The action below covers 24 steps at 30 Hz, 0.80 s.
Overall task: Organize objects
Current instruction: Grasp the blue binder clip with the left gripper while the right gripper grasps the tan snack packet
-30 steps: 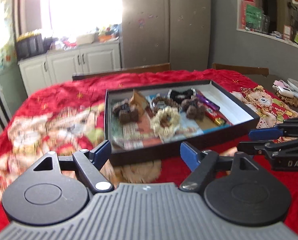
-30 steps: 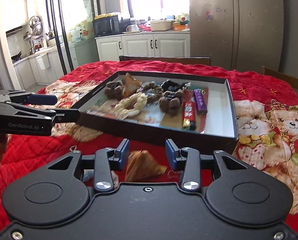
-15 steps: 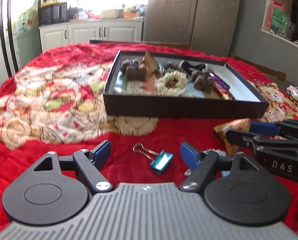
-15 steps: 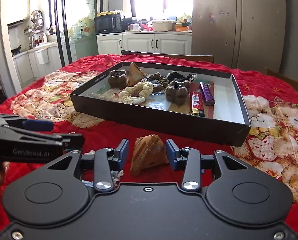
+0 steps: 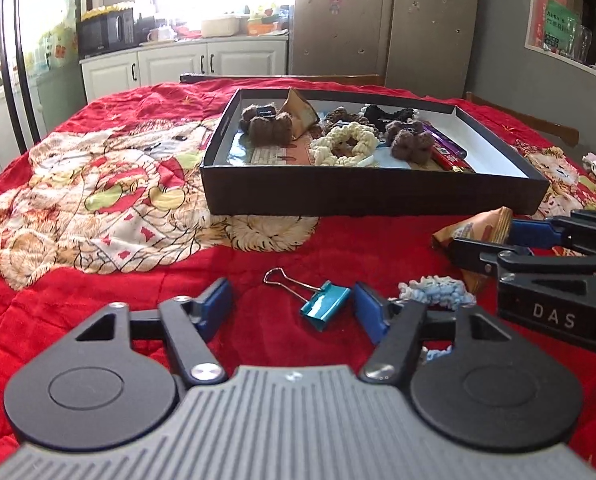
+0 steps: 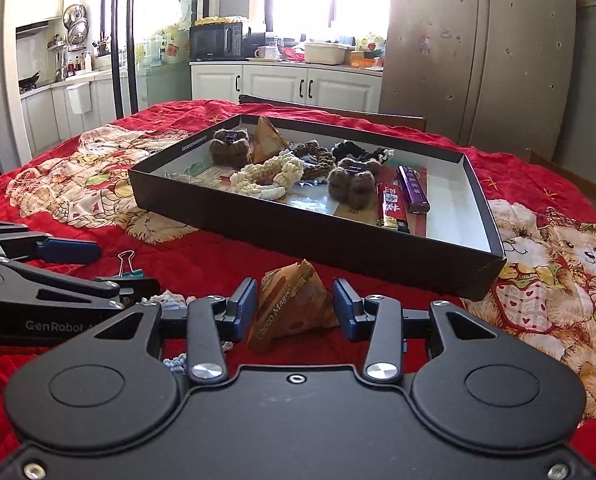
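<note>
"DAS" marks the right claw [image 5: 553, 240], "GenRobot" the left claw [image 6: 110, 268], seemingly "Choco Magic" the snack packet [image 6: 294, 308].

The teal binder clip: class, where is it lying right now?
In the left wrist view, the teal binder clip lies on the red cloth between the left gripper's closing jaws, beside the blue crocheted piece, nearer than the black tray.

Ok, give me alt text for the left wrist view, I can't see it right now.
The left gripper is closing around a teal binder clip on the red blanket, pads not yet touching it. The right gripper flanks a brown snack packet; behind sits a black tray of scrunchies.
</note>
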Each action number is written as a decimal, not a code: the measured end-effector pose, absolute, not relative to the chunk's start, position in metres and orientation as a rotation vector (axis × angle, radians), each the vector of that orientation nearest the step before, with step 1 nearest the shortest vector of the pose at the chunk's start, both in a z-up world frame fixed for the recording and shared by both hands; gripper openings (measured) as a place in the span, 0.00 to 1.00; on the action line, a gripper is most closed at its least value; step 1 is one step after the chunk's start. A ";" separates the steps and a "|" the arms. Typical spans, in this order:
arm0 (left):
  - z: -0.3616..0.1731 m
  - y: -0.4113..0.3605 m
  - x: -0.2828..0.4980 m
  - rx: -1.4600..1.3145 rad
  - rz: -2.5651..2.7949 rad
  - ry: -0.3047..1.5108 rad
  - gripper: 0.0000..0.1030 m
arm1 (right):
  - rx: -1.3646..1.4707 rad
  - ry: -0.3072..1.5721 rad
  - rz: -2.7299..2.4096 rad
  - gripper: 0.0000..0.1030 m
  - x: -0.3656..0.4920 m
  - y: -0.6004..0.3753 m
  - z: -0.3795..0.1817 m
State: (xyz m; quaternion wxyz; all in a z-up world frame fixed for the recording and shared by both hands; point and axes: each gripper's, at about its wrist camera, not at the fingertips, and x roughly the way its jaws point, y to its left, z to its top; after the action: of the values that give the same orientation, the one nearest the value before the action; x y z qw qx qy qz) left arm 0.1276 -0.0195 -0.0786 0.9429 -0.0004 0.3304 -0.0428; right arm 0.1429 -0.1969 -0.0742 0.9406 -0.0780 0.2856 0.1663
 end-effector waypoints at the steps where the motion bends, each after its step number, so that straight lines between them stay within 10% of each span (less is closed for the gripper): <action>1: -0.079 -0.020 0.128 0.006 -0.089 0.670 0.61 | -0.164 0.580 0.338 0.39 0.143 -0.196 -0.075; 12: -0.077 -0.018 0.126 0.007 -0.135 0.661 0.31 | -0.172 0.577 0.342 0.35 0.144 -0.197 -0.076; 24: -0.077 -0.012 0.124 -0.014 -0.159 0.661 0.30 | -0.183 0.576 0.348 0.30 0.143 -0.197 -0.078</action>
State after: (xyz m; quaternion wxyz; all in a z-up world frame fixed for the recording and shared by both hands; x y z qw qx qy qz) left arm 0.1245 -0.0124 -0.0769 0.9428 -0.0071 0.3240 -0.0780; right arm 0.1431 -0.1969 -0.0780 0.9398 -0.0898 0.2820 0.1707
